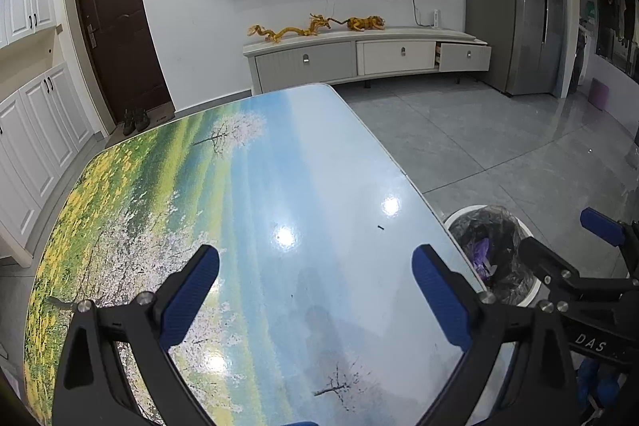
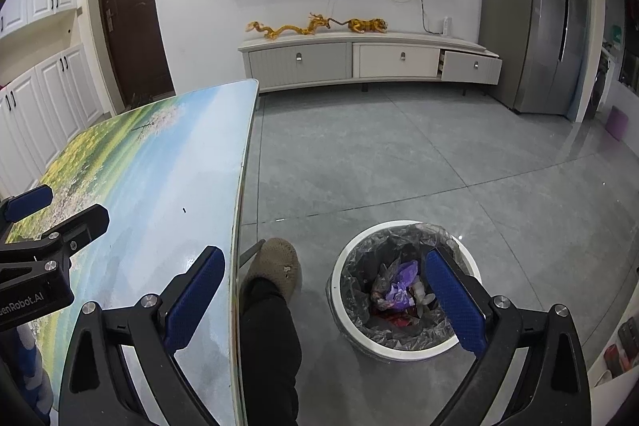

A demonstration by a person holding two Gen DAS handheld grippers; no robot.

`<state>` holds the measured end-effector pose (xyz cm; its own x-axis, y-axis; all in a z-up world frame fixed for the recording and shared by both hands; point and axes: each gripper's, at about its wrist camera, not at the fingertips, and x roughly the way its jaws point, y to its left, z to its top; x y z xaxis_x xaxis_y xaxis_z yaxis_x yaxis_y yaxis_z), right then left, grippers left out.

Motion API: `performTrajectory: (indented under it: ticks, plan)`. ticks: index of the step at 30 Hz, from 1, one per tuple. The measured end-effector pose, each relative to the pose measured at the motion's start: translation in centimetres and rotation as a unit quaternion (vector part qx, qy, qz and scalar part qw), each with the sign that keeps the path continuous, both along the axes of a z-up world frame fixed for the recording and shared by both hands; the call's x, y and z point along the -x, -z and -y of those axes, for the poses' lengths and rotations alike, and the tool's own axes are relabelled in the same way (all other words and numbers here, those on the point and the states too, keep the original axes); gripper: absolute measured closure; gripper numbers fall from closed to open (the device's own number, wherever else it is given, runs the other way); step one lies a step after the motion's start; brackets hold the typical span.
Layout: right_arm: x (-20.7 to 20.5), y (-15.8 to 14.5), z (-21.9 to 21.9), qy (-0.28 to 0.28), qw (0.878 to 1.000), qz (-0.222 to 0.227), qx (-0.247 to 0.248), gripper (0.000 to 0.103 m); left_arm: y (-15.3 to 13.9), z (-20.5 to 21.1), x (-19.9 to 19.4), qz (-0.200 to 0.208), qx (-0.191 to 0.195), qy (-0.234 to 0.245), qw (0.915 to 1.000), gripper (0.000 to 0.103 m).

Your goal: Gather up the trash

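Both my left gripper (image 1: 315, 296) and right gripper (image 2: 325, 300) gape empty, the trash (image 2: 395, 292) already in the bin (image 2: 339, 290) beneath my right jaws, so next means hunting leftovers on the table (image 1: 247, 186).

Table (image 1: 279, 186) top: glossy, smooth, printed landscape w/ light glare. Floor (image 2: 399, 154) beside table: polished grey tile. Bin (image 2: 347, 266) near table edge: white plastic rim, crinkly dark film liner. Gripper pads (image 1: 191, 298): blue ribbed, matt; arms black plastic, metal screws.
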<state>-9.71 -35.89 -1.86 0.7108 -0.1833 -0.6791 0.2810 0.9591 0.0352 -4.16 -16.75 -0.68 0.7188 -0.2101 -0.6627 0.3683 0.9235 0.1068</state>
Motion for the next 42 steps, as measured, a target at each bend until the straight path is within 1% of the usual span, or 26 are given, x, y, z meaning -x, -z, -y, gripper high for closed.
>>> performTrajectory:
  ticks: [5,17,33,42]
  plan:
    - [-0.2,0.2,-0.1,-0.001,1.0,-0.004,-0.001,0.004,0.6,0.2,0.1,-0.011,-0.006,0.005,0.9999,0.005]
    - [-0.2,0.6,-0.1,0.0,1.0,-0.009,0.0,0.004,1.2,0.2,-0.1,-0.02,-0.009,0.009,0.9997,0.005]
    - [-0.4,1.0,-0.2,-0.001,1.0,-0.017,0.0,0.004,2.0,0.2,-0.5,-0.038,-0.006,0.013,0.9992,0.005]
    - [-0.4,1.1,-0.3,-0.001,1.0,-0.019,-0.001,0.004,2.1,0.1,-0.6,-0.039,-0.006,0.013,0.9992,0.005]
